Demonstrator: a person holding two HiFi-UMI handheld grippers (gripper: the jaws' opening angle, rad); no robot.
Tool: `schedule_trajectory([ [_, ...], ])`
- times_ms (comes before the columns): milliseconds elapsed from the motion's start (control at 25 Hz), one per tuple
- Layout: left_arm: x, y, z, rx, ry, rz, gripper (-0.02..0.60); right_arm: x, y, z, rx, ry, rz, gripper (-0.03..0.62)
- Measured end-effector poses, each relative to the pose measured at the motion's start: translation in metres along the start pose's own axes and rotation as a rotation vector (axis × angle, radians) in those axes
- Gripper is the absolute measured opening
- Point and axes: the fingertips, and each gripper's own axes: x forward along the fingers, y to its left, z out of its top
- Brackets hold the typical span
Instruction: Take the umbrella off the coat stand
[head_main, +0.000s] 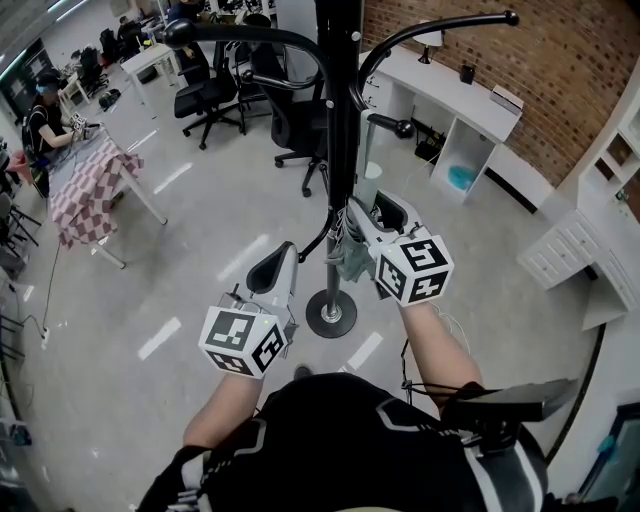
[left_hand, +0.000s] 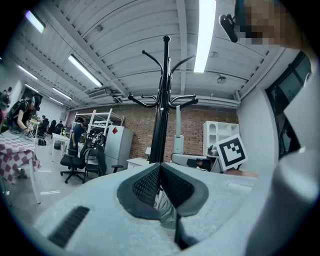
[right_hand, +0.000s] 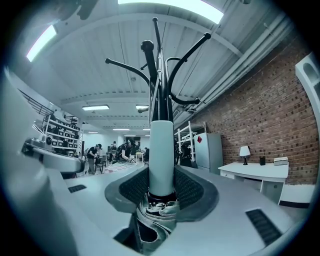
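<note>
Umbrella (right_hand: 161, 150) is hanging upright, tight against the pole of the stand (head_main: 338, 150), with the handle (right_hand: 161, 135) up and the folded canopy (right_hand: 157, 215) bunching below it. No view is showing what it's hanging from, so I can't tell which hook is carrying it.

Handling, my read:
- It's looking like a compact folding type, so probably light. One gripper should be coping with the weight.
- The handle is a smooth, pale, stiff cylinder. That's the right place to be holding, but it's likely slippery, so I'm expecting it to want a firm squeeze square across it.
- The canopy is soft loose cloth over thin ribs. Gripping there is asking for a squashed, sliding hold and bent ribs.
- The collar where handle meets canopy is sitting just below the pads and could be acting as a stop against sliding.

Right gripper (right_hand: 161, 180) is clamping the handle low down, one pad on each side, pointing level.

Left gripper (left_hand: 160, 172) is sitting closed with nothing pinched. It's hanging beside the pole, near the umbrella but apart from it.

Risk: the hooks (head_main: 400, 128) are crowding the pole above and beside the umbrella, so a strap or the cloth could be snagging on the way out.
</note>
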Motion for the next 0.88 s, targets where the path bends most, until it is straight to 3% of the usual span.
schedule_trajectory([
  [880,-0.015,-0.025,0.001,-0.006,-0.025,0.019,0.009,-0.038,0.000,0.029,-0.021,-0.037,0.035,0.155],
])
